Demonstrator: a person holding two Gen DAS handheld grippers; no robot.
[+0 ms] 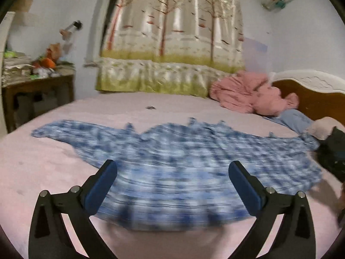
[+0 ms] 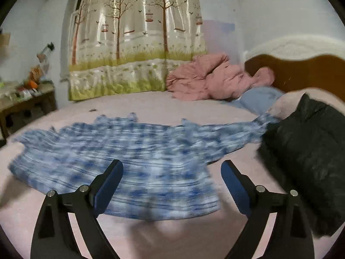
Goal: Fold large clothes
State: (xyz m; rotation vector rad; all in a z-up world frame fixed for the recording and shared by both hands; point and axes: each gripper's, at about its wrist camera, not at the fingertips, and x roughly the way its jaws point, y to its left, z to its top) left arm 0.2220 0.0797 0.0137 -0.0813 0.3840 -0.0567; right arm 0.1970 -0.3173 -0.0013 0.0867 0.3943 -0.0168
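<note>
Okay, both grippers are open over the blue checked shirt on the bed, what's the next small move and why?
Probably lower the left gripper to the shirt's near hem and pinch it. The blue checked shirt lies spread flat on the pink bed sheet, sleeves out to both sides, and nothing sits between the fingers of either the left or the right gripper, so a fold needs a fresh grip first.

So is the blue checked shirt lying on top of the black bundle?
No, the blue checked shirt lies spread flat on the pink bedsheet, beside the black bundle.

One blue plaid garment (image 1: 172,161), two pillows (image 2: 258,101), one pink quilt (image 2: 207,77)
</note>
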